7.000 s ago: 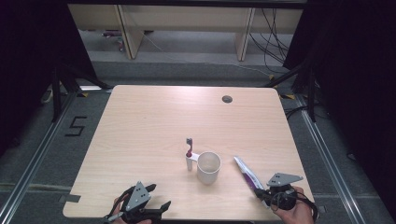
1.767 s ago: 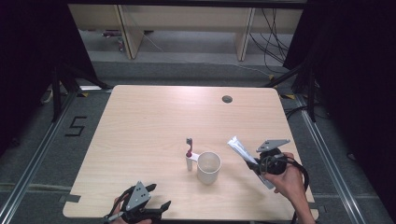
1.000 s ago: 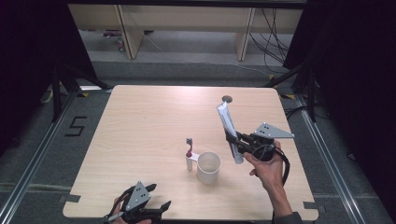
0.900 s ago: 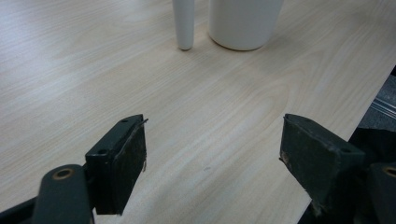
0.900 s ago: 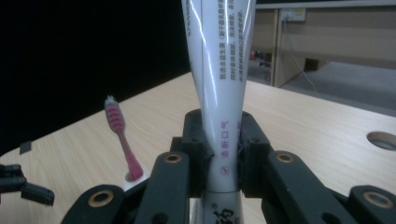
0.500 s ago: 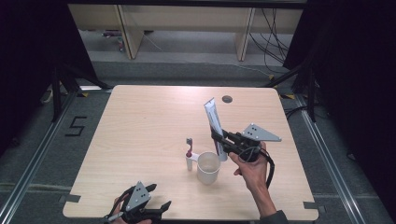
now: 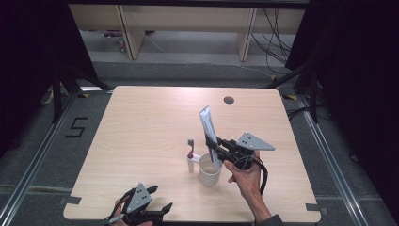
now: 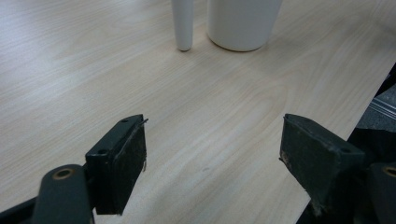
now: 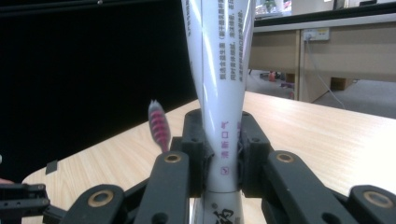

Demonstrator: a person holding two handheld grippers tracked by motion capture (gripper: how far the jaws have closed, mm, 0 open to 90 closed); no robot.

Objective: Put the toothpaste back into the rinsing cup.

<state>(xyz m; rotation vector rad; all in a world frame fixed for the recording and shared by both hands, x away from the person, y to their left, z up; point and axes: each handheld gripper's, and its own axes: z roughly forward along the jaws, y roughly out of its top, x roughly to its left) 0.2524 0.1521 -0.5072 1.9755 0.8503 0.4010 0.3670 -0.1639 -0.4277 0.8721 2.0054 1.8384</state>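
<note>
Two jaws of the right gripper point(image 7: 217, 147) clamp the toothpaste tube point(image 7: 209, 132) upright over the cup point(image 7: 210, 169). Soft, light and slick, so hold low where it's fuller. Left gripper point(image 7: 157, 207) rests spread apart.

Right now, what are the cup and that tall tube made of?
The cup looks like glazed ceramic, though it could be plastic: plain white, smooth, thick-walled. The tube, clamped in the right gripper, looks like soft glossy plastic: shiny streaks, printed lettering, and a flat crimped top end in the high view.
</note>
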